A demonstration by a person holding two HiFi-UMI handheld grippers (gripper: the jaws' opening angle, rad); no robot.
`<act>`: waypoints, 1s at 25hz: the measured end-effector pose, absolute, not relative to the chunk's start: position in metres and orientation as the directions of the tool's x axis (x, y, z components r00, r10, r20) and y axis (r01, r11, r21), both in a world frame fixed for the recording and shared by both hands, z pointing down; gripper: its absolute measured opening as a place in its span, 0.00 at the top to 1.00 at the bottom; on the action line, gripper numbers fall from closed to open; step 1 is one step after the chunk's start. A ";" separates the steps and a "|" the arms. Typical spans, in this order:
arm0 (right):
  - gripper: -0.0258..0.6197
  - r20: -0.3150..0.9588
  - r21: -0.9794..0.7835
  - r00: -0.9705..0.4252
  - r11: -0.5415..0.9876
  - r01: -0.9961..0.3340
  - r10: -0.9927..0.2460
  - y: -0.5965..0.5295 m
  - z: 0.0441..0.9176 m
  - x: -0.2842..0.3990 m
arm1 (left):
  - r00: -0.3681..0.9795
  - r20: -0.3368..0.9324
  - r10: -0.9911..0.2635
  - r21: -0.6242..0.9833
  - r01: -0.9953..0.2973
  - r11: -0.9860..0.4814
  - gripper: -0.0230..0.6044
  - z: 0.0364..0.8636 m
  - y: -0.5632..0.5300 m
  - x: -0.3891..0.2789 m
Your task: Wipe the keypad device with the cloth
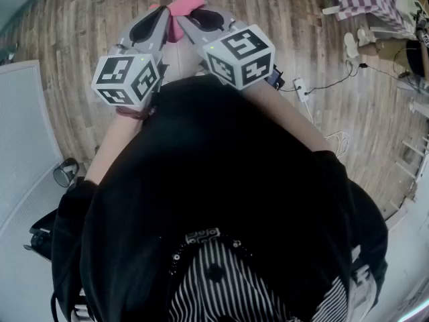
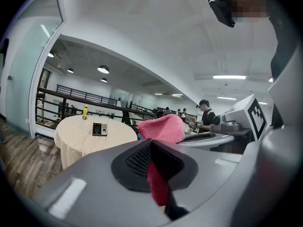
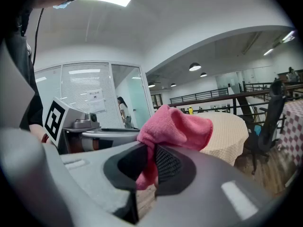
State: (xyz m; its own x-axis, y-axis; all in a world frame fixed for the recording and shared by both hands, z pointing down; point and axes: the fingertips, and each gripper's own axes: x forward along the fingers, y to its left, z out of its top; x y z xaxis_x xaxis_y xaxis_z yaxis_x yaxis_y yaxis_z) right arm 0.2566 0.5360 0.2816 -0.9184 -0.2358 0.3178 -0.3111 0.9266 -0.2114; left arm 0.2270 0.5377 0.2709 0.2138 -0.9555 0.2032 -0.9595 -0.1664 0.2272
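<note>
Between the pads of the left claw [image 2: 156, 171], pinching a hanging fold of the pink cloth [image 2: 162, 129]. Clamped on the same cloth at the right claw [image 3: 147, 167] too, with the bulk bunched up above both. Held high and close together in front of the wearer's black top [image 1: 221, 166], over wooden floor [image 1: 80, 39], nowhere near any surface.

Further out, well apart from both claws: lying flat on the round counter [image 2: 75, 143] with its pale checked cover, the dark keypad device [image 2: 99, 129]. Standing behind it near the far edge, a yellow bottle [image 2: 85, 111]. Beyond that, a person [image 2: 207, 118] in a cap, and an office chair [image 3: 271, 108] beside the counter.

Judging by this, no wiping yet; more likely bringing the cloth over.

To do it well:
- Walk right up to the counter before lowering anything.
- Grip firmly on both sides, so as not to drop the cloth on the way.
- Consider freeing one claw to steady the device, which is probably light enough to slide under a swipe.
- Leave a good wad of cloth proud of the pads, to meet the keys with fabric rather than hard plastic.
- Press lightly, sweep across the face, and steer clear of the bottle.
</note>
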 end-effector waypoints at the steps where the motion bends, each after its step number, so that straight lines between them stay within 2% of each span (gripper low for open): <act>1: 0.89 0.318 -0.211 -0.918 0.926 -0.312 -0.237 0.537 0.281 0.255 | 0.215 0.203 -0.955 0.226 -0.960 -0.168 0.96 0.270 0.539 0.226; 16: 0.89 0.283 -0.259 -0.938 0.926 -0.274 -0.198 0.535 0.277 0.260 | 0.216 0.204 -0.955 0.237 -0.957 -0.166 0.96 0.268 0.533 0.234; 25: 0.89 0.281 -0.314 -0.945 0.914 -0.256 -0.168 0.534 0.287 0.281 | 0.218 0.246 -0.944 0.234 -0.959 -0.161 0.96 0.279 0.531 0.256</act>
